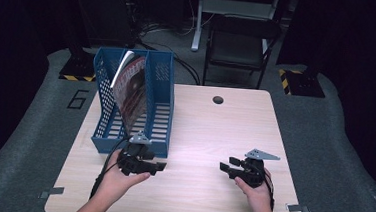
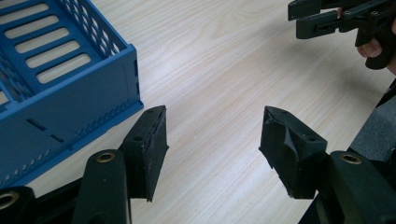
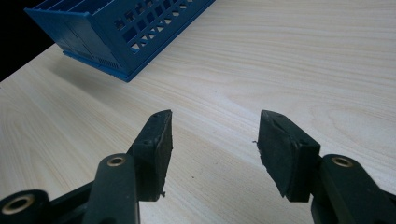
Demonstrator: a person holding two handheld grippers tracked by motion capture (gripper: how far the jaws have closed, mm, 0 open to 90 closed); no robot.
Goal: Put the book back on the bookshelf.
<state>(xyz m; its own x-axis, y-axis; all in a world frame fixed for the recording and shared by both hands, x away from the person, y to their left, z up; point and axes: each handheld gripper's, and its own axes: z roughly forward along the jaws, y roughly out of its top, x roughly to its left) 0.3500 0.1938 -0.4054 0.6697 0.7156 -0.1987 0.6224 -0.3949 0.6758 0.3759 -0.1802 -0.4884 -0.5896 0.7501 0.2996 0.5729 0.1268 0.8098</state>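
Fingers of the left gripper are seen spread wide in the left gripper view, with bare wood grain of the table between them and nothing clamped. Fingers of the right gripper are likewise held wide apart in the right gripper view, again with only tabletop between the pads. In the high view the left gripper is positioned low over the table, just beside the near front wall of the blue file rack, with its jaws directed toward the right gripper, which is held well apart from the rack on the right half of the table. The rack is located at the left side of the table, and a magazine is stood tilted in one of its compartments. In the left gripper view the rack corner is found close beside the left finger, apart from it
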